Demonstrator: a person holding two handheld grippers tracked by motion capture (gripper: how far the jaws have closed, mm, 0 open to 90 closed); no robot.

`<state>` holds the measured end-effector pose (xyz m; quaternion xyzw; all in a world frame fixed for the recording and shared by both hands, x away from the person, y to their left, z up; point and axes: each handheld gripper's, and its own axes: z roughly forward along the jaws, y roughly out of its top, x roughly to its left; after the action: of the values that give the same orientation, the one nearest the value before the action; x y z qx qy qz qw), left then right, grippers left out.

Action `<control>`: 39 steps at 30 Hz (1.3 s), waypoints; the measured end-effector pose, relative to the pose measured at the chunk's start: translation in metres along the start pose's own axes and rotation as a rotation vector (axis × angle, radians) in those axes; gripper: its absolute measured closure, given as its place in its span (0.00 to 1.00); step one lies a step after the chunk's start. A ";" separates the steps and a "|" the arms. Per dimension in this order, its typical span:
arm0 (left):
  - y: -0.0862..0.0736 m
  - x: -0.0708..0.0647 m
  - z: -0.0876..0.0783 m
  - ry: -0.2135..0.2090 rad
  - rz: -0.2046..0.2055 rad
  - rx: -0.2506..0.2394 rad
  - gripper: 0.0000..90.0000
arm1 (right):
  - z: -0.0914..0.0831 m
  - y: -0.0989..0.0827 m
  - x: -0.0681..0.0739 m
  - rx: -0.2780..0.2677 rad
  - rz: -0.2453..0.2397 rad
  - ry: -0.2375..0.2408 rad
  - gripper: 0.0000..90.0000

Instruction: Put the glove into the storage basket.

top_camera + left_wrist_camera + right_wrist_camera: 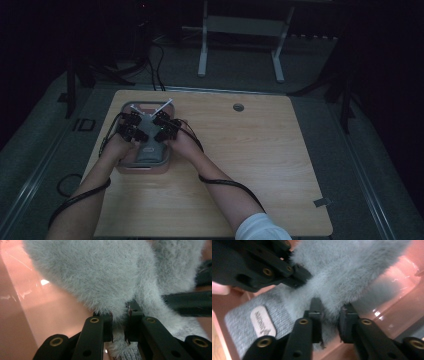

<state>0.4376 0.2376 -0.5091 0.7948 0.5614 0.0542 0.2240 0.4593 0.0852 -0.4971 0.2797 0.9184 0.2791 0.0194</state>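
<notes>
the left gripper is pinching a fold of the grey fuzzy cloth, low centre of its view; the right gripper is standing with jaws slightly apart around another fold, grip uncertain. that loose side may be letting the cloth slump unevenly into the pink tray. the right gripper view is showing a label at lower left. farther off, the high view is placing both hands over the tray at the table's left.
</notes>
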 end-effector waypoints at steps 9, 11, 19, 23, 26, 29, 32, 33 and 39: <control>-0.003 0.003 -0.001 -0.046 -0.040 -0.087 0.72 | -0.032 -0.002 -0.006 -0.121 -0.021 0.069 0.50; -0.005 0.006 -0.006 -0.089 -0.065 -0.135 0.58 | -0.038 -0.003 -0.007 -0.135 -0.019 0.075 0.43; -0.012 -0.001 -0.027 0.043 0.042 -0.272 0.20 | -0.057 -0.010 -0.011 -0.185 -0.040 0.101 0.19; -0.018 -0.006 -0.042 0.008 0.019 -0.362 0.17 | -0.065 -0.016 -0.014 -0.203 -0.058 0.121 0.17; -0.026 -0.017 -0.052 -0.011 0.052 -0.393 0.16 | -0.070 -0.022 -0.013 -0.203 -0.083 0.120 0.17; -0.035 -0.028 -0.059 -0.007 0.084 -0.408 0.16 | -0.076 -0.029 -0.010 -0.216 -0.119 0.113 0.17; -0.047 -0.042 -0.066 -0.046 0.106 -0.437 0.16 | -0.083 -0.039 -0.010 -0.225 -0.135 0.106 0.17; -0.047 -0.042 -0.066 -0.046 0.106 -0.437 0.16 | -0.083 -0.039 -0.010 -0.225 -0.135 0.106 0.17; -0.066 -0.067 -0.078 -0.119 0.157 -0.490 0.16 | -0.091 -0.057 -0.008 -0.215 -0.170 0.086 0.17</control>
<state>0.3295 0.2166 -0.4561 0.7598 0.4540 0.1591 0.4374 0.4198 -0.0037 -0.4506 0.1847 0.9037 0.3848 0.0333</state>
